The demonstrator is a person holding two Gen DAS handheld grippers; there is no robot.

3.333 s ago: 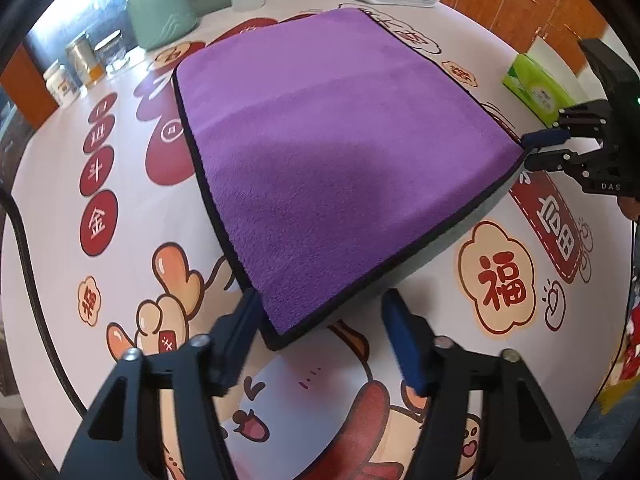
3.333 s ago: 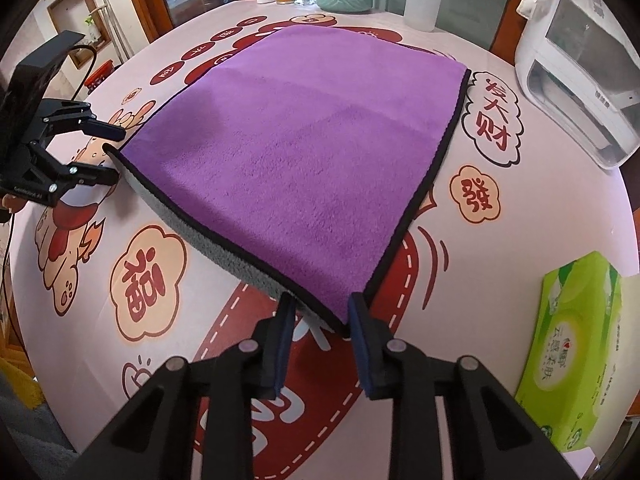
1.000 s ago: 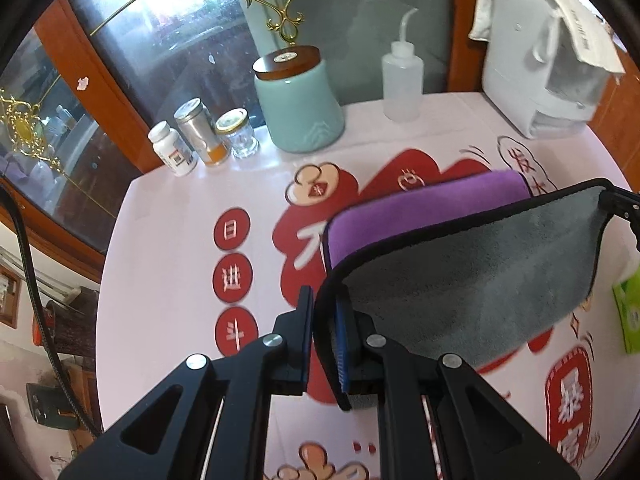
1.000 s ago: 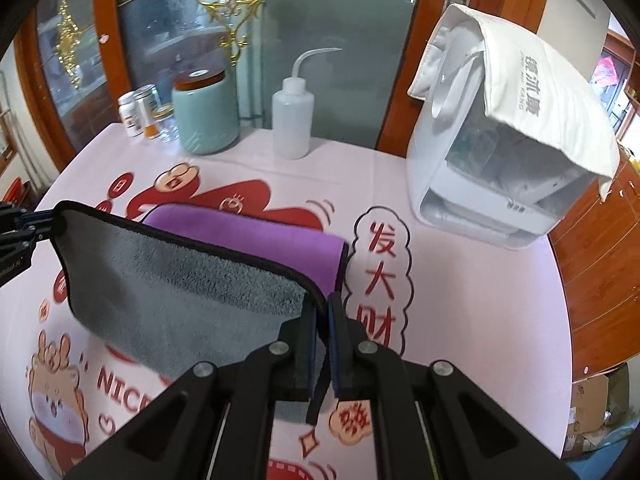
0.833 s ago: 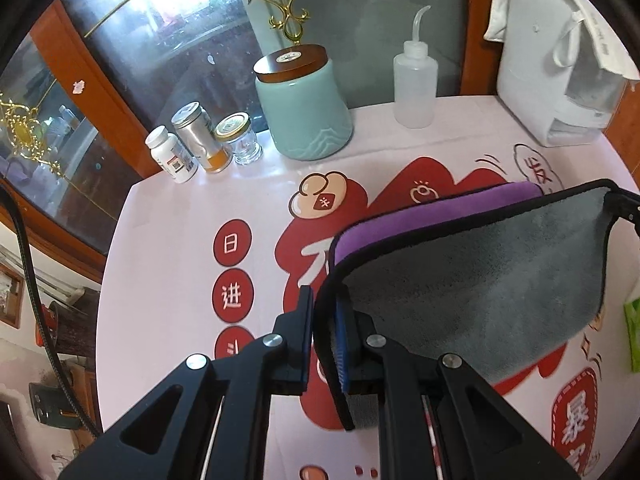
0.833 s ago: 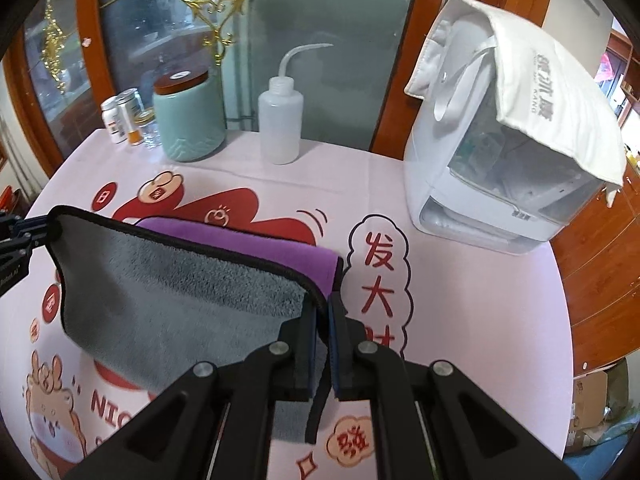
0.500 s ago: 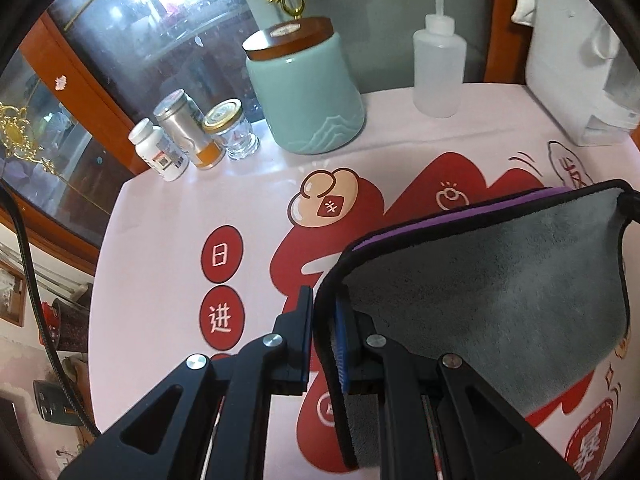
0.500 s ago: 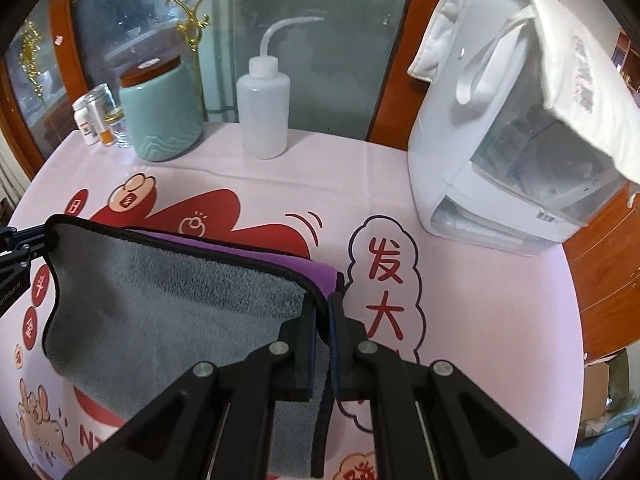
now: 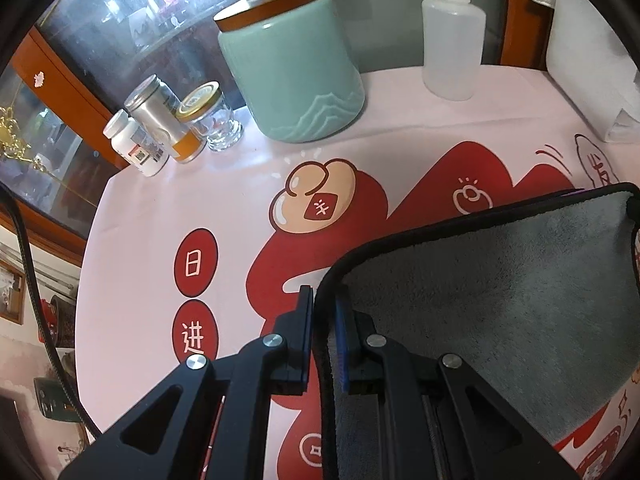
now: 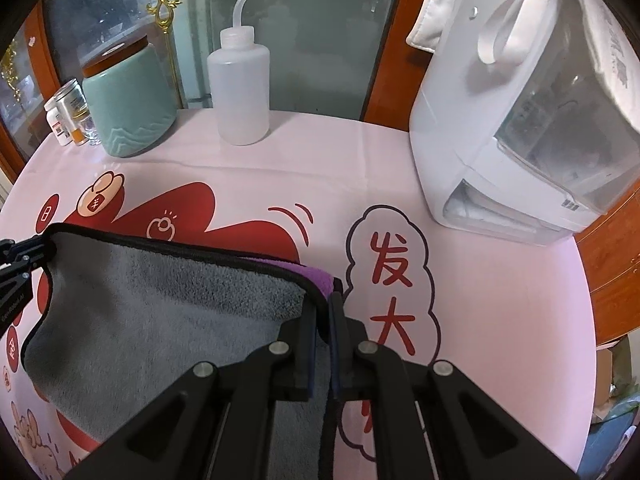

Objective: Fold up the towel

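Towel [image 9: 500, 292] grey face up, top hem stretched crosswise, left gripper [image 9: 322, 336] and right gripper [image 10: 323, 344] jaws pinching its corners

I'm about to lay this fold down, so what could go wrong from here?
1. The right gripper and left gripper each pinch only the black hem of the towel; a corner might slip out.
2. Carrying the fold further forward could bring it toward the squeeze bottle and teal jar.
3. Only a purple sliver shows, so the edges may land misaligned.
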